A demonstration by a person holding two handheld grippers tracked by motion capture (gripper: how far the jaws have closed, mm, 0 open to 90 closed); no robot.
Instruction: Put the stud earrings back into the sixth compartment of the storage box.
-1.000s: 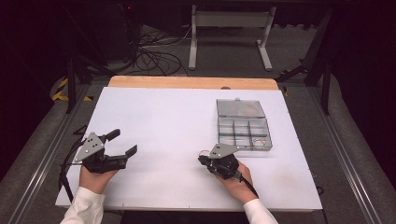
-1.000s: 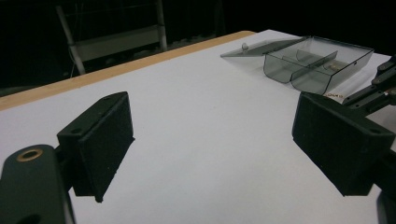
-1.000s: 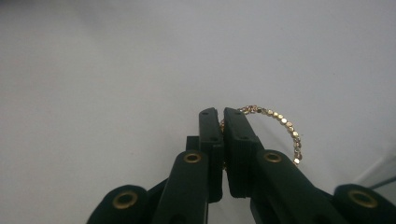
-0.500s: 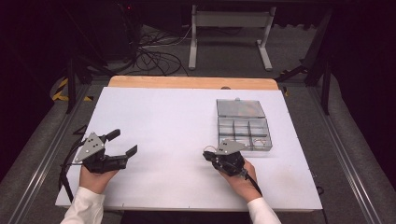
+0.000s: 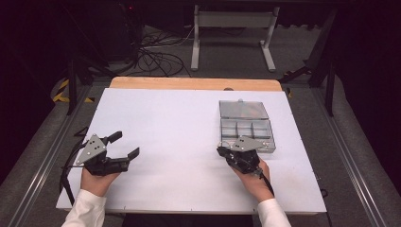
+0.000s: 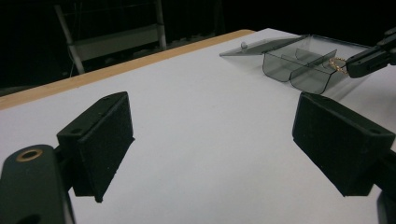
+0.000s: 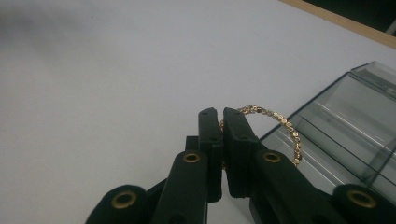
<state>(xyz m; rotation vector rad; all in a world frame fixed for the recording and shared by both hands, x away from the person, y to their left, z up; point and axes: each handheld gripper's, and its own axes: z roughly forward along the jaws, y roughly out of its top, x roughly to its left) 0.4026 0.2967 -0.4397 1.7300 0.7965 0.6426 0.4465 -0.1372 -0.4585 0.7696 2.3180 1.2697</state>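
Bracelet (image 7: 280, 125) first — a thin loop of gold beads, pinched in the right gripper (image 7: 222, 122), whose fingers (image 7: 239, 140) are clenched tight on one side of it while the rest arcs out free toward the clear plastic compartment box (image 7: 345, 135). From the left gripper view you can spot the same gold glint (image 6: 337, 65) at the tip of the right gripper (image 6: 369, 60), just at the near edge of the box (image 6: 299, 60).

From the high view, the right gripper (image 5: 221, 151) sits at the box's (image 5: 246, 128) near left corner, lid (image 5: 242, 109) folded back flat on the far side, compartments open and waiting. So the step in hand looks like the carry — bracelet lifted, headed for a compartment.

Over on the left, the left gripper (image 5: 126, 145) rests near the desk's (image 5: 170, 118) near left side, well apart from the action; its fingers (image 6: 100, 140) are spread wide with nothing but white desk between them.

Next move, by my read: bring the dangling loop over the wall and above one compartment, lower until the beads settle inside, then release. The loop hangs off to one side, so it could catch on a divider — a steady, centred descent is what this calls for.
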